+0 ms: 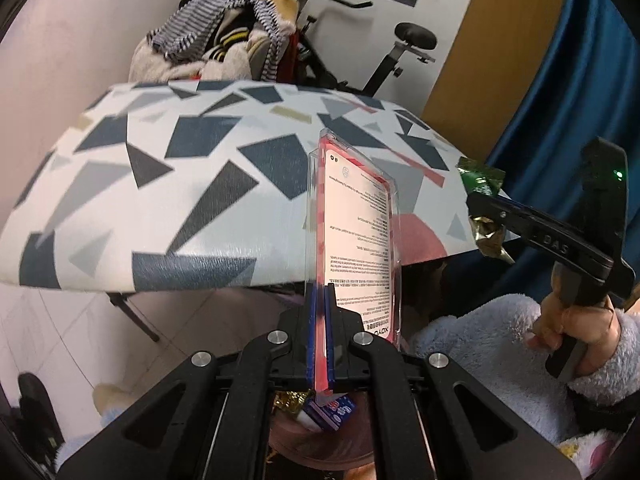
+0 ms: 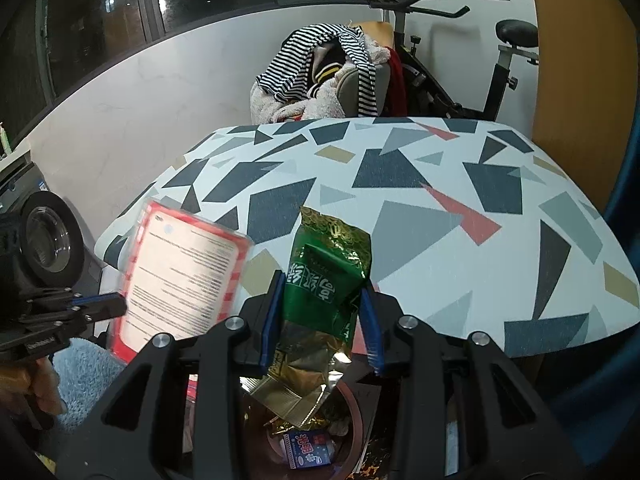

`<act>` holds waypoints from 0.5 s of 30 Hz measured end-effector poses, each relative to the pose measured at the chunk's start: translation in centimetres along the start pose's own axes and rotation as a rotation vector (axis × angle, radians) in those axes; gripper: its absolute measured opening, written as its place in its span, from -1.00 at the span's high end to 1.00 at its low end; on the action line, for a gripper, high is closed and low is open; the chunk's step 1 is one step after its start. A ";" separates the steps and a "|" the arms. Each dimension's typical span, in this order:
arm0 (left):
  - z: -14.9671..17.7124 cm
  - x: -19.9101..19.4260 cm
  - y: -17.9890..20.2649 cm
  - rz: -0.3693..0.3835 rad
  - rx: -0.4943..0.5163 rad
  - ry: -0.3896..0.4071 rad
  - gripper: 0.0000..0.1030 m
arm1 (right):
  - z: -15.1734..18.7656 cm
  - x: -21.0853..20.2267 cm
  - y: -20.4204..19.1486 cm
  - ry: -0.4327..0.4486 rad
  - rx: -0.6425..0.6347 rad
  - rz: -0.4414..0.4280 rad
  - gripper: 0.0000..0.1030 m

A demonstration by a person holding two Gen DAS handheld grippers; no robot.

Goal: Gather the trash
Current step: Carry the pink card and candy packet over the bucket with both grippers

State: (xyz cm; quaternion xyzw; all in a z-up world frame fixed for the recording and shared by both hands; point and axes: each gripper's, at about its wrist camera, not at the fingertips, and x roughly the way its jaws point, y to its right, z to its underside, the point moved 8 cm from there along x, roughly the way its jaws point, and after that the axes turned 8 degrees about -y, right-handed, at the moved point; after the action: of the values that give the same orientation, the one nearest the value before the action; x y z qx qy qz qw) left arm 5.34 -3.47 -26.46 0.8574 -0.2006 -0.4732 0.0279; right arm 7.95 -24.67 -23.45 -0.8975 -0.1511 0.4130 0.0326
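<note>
both pieces of trash are already lifted off the desk, whose patterned top is showing nothing else on it in either view; judged from this, the collecting is nearly finished and only the drop into the bin is remaining. the bin, a round brownish container below the near desk edge, is already holding a small blue carton and gold foil scraps.

the left hand-held gripper is pinching the plastic blister pack by its lower edge, blue pads pressed almost together on the thin card, the pack standing upright toward 12 o'clock. the pack's bottom corner is hanging just above the bin opening at 6 o'clock.

the right hand-held gripper is gripping the green and gold foil wrapper partly spread, pads pressing its crumpled sides, the wrapper's torn gold tail dangling over the bin. in the left view this gripper is appearing at 3 o'clock, held by a hand in a fluffy pale sleeve. both tools are pointing steeply downward, side by side over the bin.
</note>
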 end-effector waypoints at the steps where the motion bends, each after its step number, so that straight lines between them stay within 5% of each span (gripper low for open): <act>1: 0.1 0.2 0.0 0.002 -0.001 -0.005 0.92 | 0.1 0.0 0.0 -0.001 0.000 0.000 0.27; 15: 1.5 2.4 -0.1 -0.004 0.001 -0.074 0.92 | 0.7 0.8 0.7 -0.022 0.018 0.000 0.27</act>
State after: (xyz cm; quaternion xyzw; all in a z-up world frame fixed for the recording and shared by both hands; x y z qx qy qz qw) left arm 5.29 -4.05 -29.25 0.8398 -0.2000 -0.5043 0.0189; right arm 8.05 -25.17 -24.61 -0.8927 -0.1475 0.4241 0.0390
